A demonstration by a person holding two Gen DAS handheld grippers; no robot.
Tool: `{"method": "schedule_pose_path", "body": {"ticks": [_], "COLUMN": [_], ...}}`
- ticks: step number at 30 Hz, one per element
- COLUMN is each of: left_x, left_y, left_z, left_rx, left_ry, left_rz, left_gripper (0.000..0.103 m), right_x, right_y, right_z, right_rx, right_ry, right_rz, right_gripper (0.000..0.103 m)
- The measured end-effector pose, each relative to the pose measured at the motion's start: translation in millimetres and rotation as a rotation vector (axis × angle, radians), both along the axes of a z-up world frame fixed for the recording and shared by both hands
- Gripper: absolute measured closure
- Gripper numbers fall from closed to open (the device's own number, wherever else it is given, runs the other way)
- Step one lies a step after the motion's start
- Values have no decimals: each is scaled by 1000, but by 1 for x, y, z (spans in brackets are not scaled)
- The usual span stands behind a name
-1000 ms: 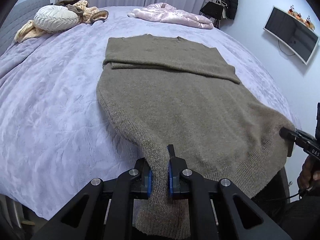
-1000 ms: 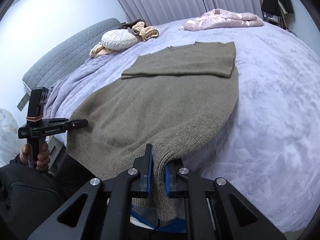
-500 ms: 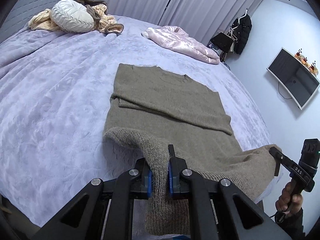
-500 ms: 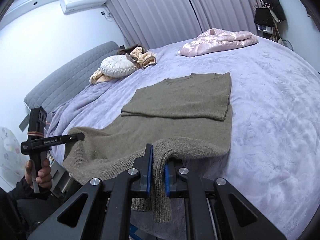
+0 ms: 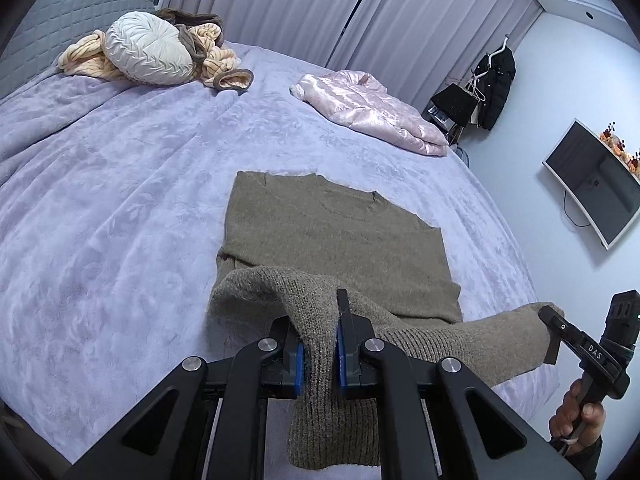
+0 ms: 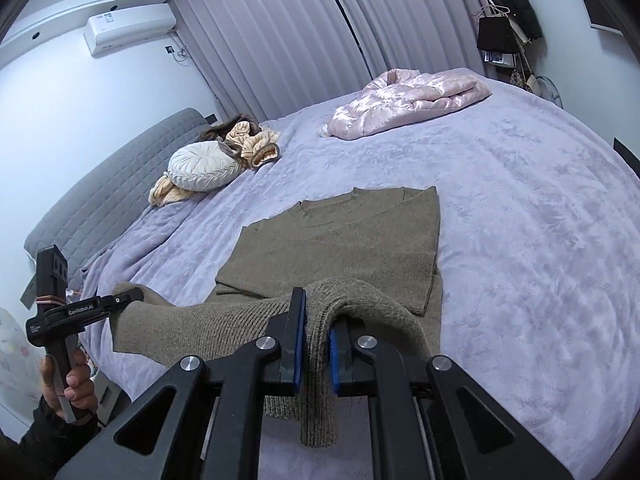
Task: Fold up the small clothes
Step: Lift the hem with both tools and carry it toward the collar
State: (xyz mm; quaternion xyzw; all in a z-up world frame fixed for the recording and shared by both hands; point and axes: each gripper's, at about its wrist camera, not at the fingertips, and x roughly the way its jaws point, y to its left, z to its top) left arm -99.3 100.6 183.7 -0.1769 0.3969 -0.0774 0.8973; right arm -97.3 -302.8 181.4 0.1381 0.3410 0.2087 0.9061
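The sweater (image 5: 332, 240) is soft, thick knit that sags between my two holds, so I judge the hem corners the right places to grip. My left gripper (image 5: 318, 356) is clenched on one corner, my right gripper (image 6: 316, 354) on the other. It is olive-brown, sleeves folded in, lying mid-frame on the lilac bed (image 5: 120, 200), its hem lifted at the bottom.

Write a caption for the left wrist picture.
Two hand-held grippers, left and right, lift the olive sweater's hem above the lilac bedspread.
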Motion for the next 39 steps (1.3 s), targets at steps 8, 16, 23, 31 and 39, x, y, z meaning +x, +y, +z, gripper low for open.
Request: {"method": "schedule_pose_path", "body": {"ticks": [8,16,23,31,39], "left_x": [35,61,79,99,117], "left_y": [-1,3,11,7,4], "left_z": [7,13,12,13,4], "left_rx": [1,-3,-18,2,39], "left_ry": [16,35,56,65,96], "left_rz": [27,50,69,70,79], "left_gripper": [90,90,90,90,90], "right_x": [32,66,87,111,130], "right_y": [4,10,19,26,31], "right_z": [14,22,34,30,23], "right_rx": [-34,-57,-73,-104,-143], "right_ry": [40,70,55,71,90], "right_rz": [-31,-58,-66,-96,-105], "right_gripper": [92,92,92,92,92]}}
